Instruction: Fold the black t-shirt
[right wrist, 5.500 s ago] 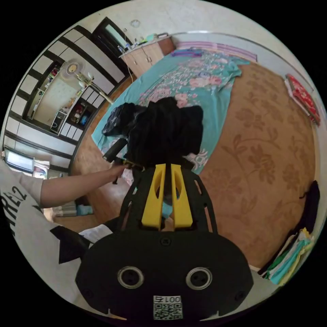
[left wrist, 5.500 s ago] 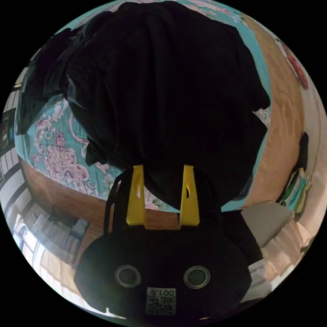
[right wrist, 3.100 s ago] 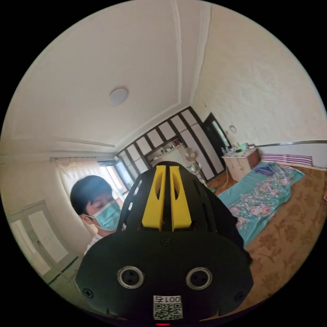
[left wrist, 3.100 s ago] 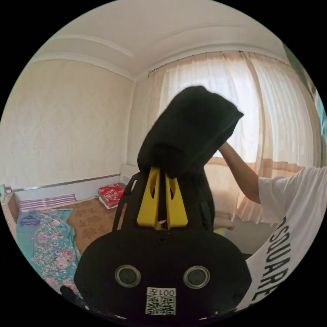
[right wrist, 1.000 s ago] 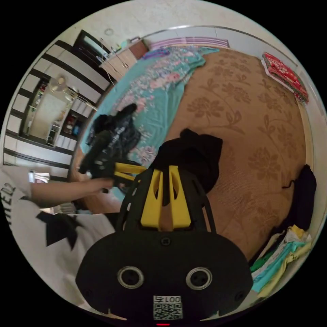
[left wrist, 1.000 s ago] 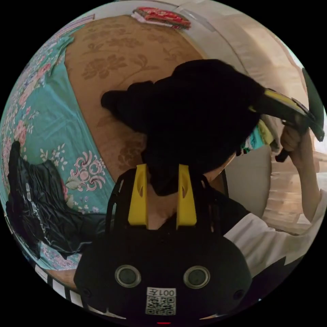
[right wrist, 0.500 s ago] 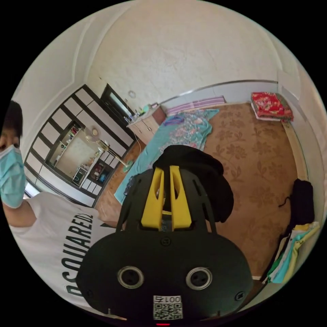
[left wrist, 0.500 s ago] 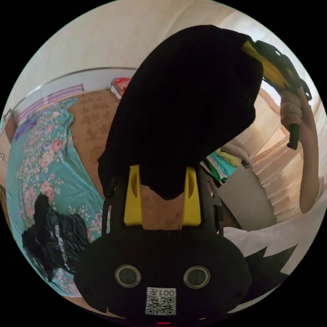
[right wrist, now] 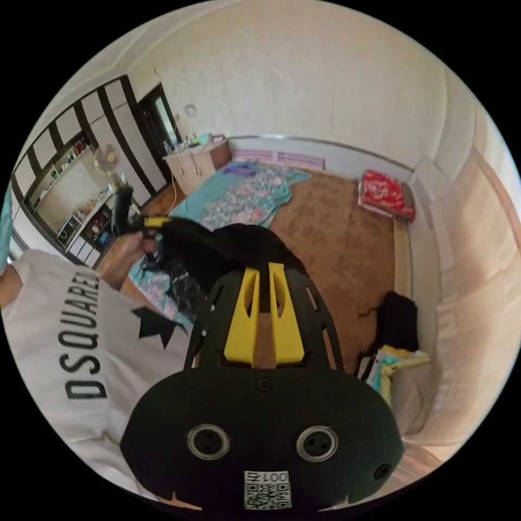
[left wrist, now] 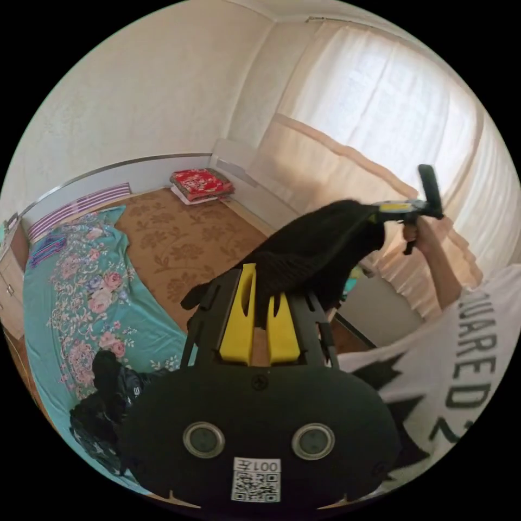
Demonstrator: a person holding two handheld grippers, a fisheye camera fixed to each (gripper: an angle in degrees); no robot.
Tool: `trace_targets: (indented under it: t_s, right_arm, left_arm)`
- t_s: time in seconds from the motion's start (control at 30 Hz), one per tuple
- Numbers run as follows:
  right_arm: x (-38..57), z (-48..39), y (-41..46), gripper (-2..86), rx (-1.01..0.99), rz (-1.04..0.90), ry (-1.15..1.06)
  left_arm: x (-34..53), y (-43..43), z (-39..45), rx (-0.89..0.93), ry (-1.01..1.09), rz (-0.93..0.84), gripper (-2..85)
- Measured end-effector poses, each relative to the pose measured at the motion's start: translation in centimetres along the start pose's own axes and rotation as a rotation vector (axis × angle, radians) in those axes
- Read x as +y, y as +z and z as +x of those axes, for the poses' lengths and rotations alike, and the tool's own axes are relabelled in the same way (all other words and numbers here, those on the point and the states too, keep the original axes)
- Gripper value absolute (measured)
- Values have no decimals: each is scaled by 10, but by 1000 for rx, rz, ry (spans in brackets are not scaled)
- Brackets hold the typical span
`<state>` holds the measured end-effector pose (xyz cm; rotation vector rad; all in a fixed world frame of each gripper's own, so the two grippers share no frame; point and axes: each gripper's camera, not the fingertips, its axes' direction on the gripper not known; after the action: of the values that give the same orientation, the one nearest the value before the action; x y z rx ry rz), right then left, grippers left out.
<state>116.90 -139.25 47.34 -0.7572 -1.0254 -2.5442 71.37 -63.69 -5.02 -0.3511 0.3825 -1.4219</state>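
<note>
**Shirt held aloft between both grippers**

The left yellow-jawed gripper (left wrist: 260, 312) and the right yellow-jawed gripper (right wrist: 264, 310) each pinched the limp black cotton t-shirt (left wrist: 315, 255), strung in mid-air toward two o'clock. Spreading both evenly should flatten it before lowering onto the teal floral sheet (left wrist: 65, 304).

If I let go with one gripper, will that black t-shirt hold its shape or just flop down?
Probably flop: the black t-shirt sags and bunches between the left gripper and the right gripper, so it looks limp. It seems light, held aloft by two small pinches. One remaining grip would likely keep it dangling.
</note>
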Motion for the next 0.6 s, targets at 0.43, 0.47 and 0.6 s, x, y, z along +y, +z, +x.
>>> trace_targets:
  t_s: [0.43,0.47,0.6]
  right_arm:
    - [130,28,200,17,-540,-507,224]
    - [129,38,218,17,-594,-551,226]
    - [118,59,268,18,-626,-616,147]
  left_arm:
    - [25,148,69,-63,-108,-736,-8]
    - [22,155,66,-53,-135,-728,-8]
    - [-10,214,38,-50,-175,-701,-8]
